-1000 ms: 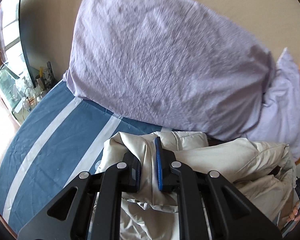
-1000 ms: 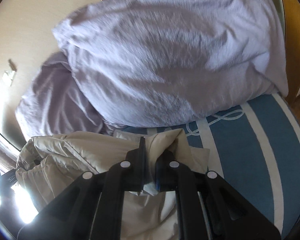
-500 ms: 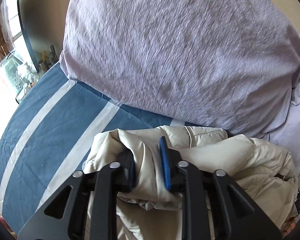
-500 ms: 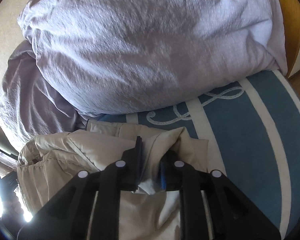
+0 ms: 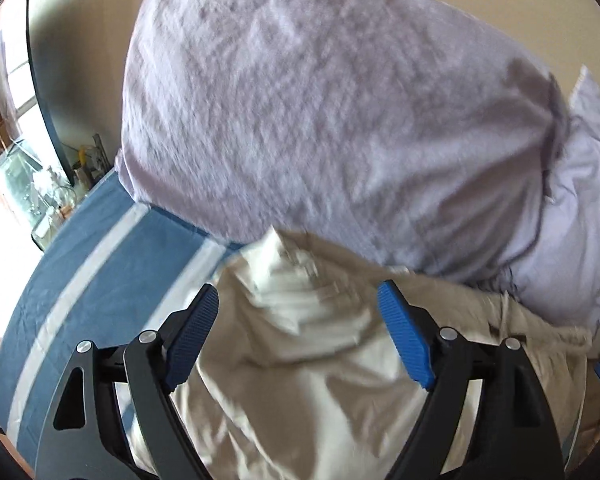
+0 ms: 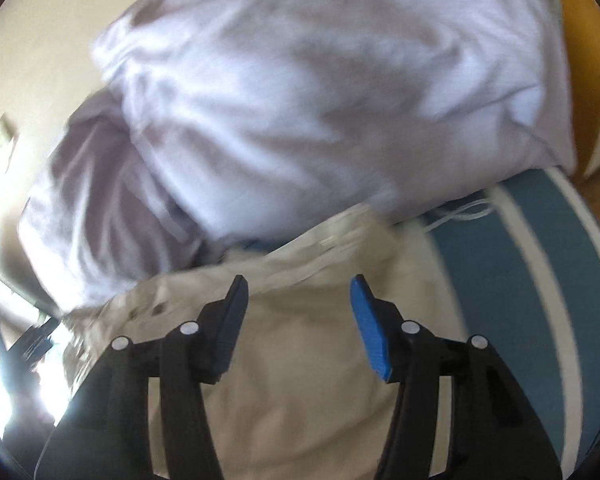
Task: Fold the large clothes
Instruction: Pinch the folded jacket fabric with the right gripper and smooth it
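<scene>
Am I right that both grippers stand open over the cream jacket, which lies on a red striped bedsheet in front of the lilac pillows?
Not quite: the bedsheet is blue with white stripes, as the left wrist view shows. The left gripper, right gripper, cream jacket and lilac pillows are as described.

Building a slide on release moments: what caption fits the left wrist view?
Left gripper open, jaws just widened, above the beige jacket on the blue striped bedsheet.
</scene>
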{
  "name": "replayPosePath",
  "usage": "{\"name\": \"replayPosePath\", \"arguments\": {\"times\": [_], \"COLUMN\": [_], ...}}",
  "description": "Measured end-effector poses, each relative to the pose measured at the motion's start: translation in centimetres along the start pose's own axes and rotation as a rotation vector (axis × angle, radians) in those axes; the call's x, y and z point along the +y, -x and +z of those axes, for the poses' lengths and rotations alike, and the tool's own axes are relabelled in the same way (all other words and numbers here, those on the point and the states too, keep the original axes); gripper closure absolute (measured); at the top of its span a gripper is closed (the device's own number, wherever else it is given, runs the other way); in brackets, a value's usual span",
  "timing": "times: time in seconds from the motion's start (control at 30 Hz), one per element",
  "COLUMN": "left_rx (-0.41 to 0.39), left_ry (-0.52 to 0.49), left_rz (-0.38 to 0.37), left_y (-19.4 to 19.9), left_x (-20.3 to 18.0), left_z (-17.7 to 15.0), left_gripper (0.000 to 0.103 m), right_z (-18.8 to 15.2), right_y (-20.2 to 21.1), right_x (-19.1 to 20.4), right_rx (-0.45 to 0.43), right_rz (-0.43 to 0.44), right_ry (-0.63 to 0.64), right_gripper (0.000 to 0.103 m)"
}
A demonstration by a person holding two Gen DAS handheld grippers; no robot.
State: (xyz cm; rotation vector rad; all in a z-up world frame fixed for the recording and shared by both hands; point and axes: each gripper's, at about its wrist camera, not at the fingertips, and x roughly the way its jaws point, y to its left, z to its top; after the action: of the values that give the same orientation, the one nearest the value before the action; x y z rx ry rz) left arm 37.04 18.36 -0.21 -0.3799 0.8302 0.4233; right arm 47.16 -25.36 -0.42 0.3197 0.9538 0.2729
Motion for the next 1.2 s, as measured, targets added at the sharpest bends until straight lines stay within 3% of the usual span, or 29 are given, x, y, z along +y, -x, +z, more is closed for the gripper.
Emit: {"name": "replayPosePath", "arguments": {"times": [0.13,0.3,0.43,0.63,0.73,0.9,1.2], "left_rx": [0.013,0.023,0.022,0.012,0.009,0.006,-0.006], "left_ry": [-0.032,-0.079,-0.117,-0.173,-0.185,-0.187,-0.185], "left_rz": [-0.001,0.008,0.018,0.032,0.031,0.026,0.030], "left_y": [0.2,0.3,0.5,0.4,0.4,0.5,0.5], "left_x": [-0.8,-2.0,-3.1,-4.7,-5.1,-5.3,-5.5], "left_z": [-2.4,-5.1,-6.7,-8.2,-8.5,-8.4,-8.1], "left_gripper": [0.020,0.020,0.020,0.020,0.020,0.020,0.020], "right_z": [-1.7,-4.1,-5.7,-7.2,-7.8,-8.1,-5.8], "right_y": [-2.0,-3.9,-5.3,-7.9,-8.7,-9.4,-9.9], "right_x": [5.3,10.4,12.8,13.2,13.4,14.1,13.6], "right_rx": [0.083,0.154,0.187,0.244,0.253,0.247,0.209], "right_rz": [0.071,0.098,0.061,-0.020,-0.050,-0.060,-0.042], "right_ry": [0.121,0.228,0.308,0.363,0.387,0.419,0.369], "right_gripper": [0.049,0.049,0.046,0.048,0.061,0.095,0.099]}}
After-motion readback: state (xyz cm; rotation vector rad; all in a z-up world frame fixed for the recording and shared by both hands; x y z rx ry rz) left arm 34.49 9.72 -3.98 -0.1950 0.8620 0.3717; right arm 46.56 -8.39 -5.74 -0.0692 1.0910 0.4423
